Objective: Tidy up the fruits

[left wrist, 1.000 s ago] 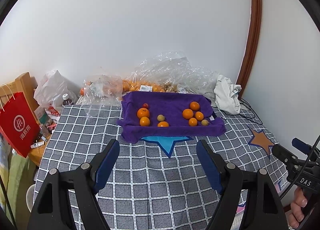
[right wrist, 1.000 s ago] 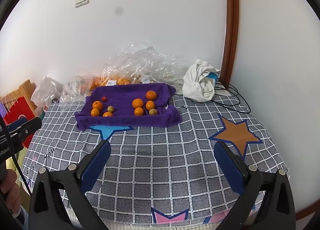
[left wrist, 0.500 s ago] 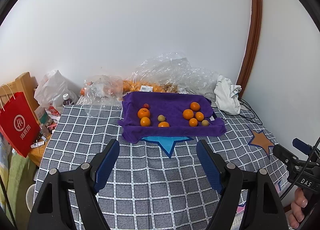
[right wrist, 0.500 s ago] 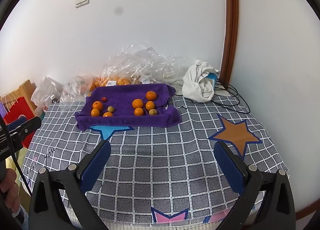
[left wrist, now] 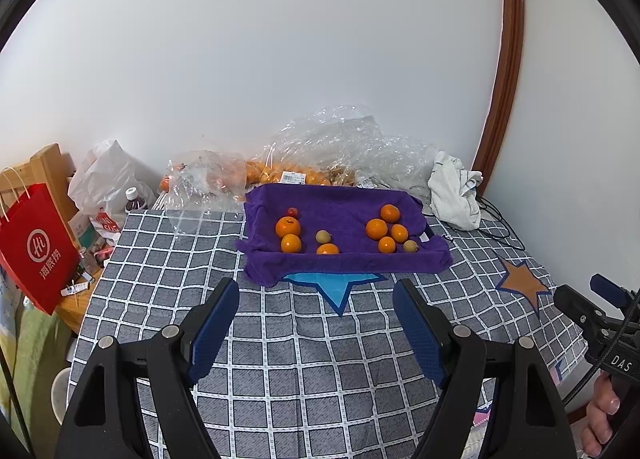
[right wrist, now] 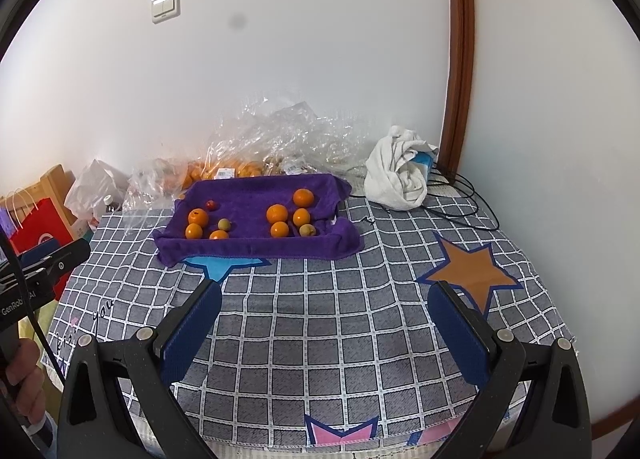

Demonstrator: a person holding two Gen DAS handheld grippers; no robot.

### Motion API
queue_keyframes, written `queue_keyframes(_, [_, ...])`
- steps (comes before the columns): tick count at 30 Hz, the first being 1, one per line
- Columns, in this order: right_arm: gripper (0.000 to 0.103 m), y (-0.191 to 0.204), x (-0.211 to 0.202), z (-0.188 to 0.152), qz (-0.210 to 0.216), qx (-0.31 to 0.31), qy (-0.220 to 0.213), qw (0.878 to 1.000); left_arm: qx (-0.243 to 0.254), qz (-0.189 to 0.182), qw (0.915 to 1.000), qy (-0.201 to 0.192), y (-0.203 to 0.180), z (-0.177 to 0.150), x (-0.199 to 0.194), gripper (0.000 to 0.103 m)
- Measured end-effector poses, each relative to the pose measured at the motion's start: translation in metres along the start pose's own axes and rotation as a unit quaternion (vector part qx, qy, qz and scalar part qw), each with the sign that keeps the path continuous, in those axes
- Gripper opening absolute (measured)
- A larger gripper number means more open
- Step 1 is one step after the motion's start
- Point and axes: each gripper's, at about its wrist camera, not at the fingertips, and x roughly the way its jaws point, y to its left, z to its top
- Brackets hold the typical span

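Grippers: I hold left gripper (left wrist: 316, 309) and right gripper (right wrist: 325, 313) wide, empty, near.
Fruits (left wrist: 346, 233): far, on towel (left wrist: 344, 203), two clusters.

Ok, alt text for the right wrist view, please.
The open right gripper hovers empty over a grey checked cloth, facing a purple towel that holds two clusters of small oranges. Clear plastic bags and a crumpled white cloth lie behind, against a white wall.
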Motion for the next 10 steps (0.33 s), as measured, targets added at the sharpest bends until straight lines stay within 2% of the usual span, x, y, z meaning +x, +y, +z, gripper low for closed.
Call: queue_keyframes(10, [0.101,0.0024,0.002,-0.0017,0.003,-0.004,-0.002,1.0,0.003,-0.001,1.0,-0.002,0.0013,0.0005,0.0039,0.08])
